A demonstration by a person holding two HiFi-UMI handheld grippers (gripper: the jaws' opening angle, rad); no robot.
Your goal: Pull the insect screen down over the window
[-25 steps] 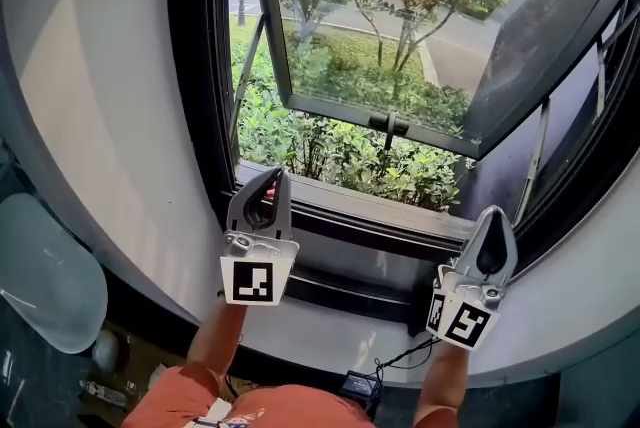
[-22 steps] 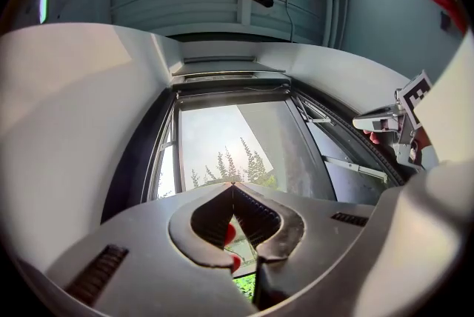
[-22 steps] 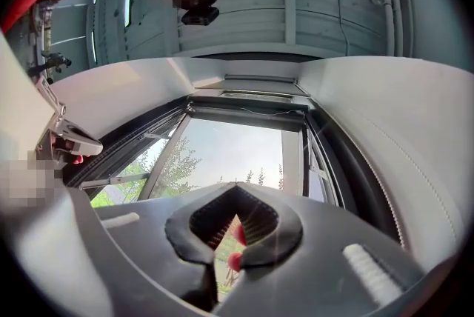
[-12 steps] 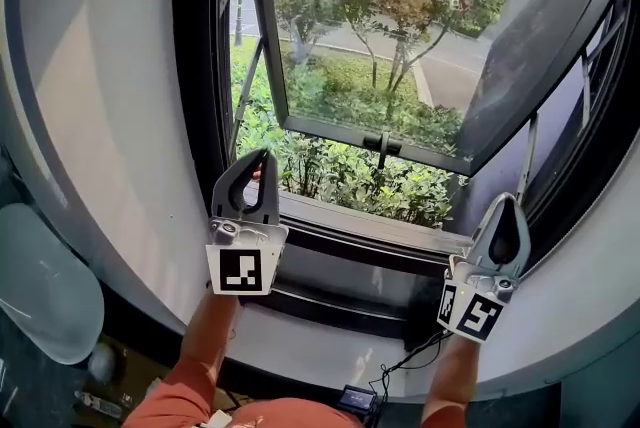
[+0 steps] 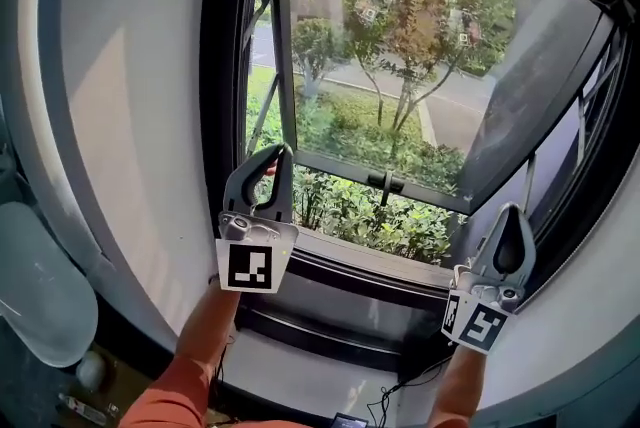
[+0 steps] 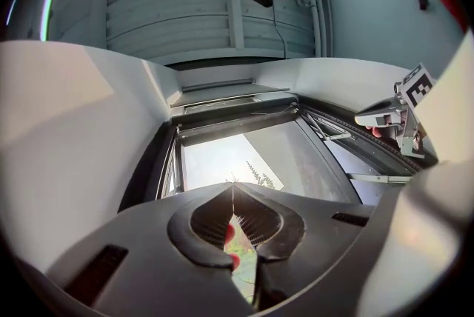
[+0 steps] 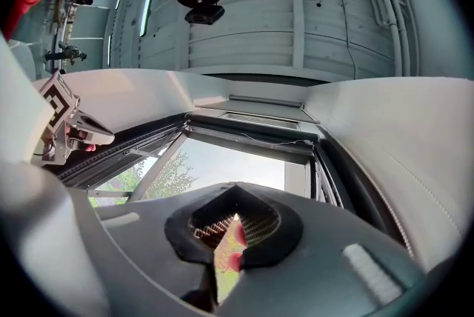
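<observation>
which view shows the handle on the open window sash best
The head view: the handle sits in plain sight on the bottom rail of the open sash. The left gripper view and right gripper view both look up at the top of the window and the ceiling, so neither shows it.

- Window frame, left of centre: dark metal, smooth, satin.
- Pane, upper centre: clear glass, glossy, with a grey reflective sheen toward the right.
- Wall, left side: pale, smooth, matt, probably painted plaster.
- Left gripper and right gripper, lower frame: grey moulded plastic, matt.
- Pads: dark, finely ribbed.
- Marker cubes: flat black-and-white print, matt.
- Sleeve, bottom left: orange cloth.
- Ceiling, top of the left gripper view: ribbed grey panels, dull.
</observation>
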